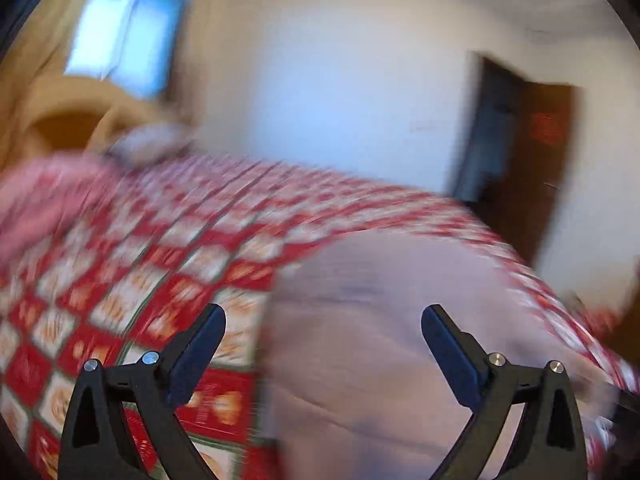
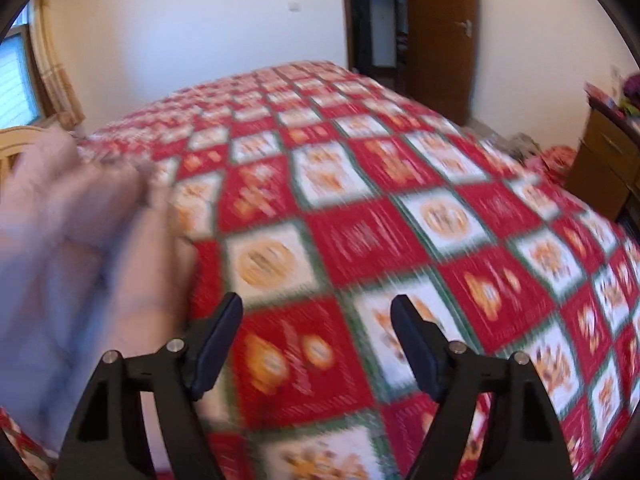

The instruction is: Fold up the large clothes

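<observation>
Garment [image 1: 384,344], pale lilac, quilted-looking, soft and bulky, on red-checked bed [image 2: 360,220]; likely light but floppy, best pinched at edge or corner; left tongs [image 1: 323,330] and right tongs [image 2: 317,320] both spread, empty.

Home bedroom: quilted bed [image 2: 360,208], wooden door [image 2: 440,40].

garment [image 2: 76,248] on bed [image 2: 360,208] left, door [image 2: 440,32] behind
</observation>
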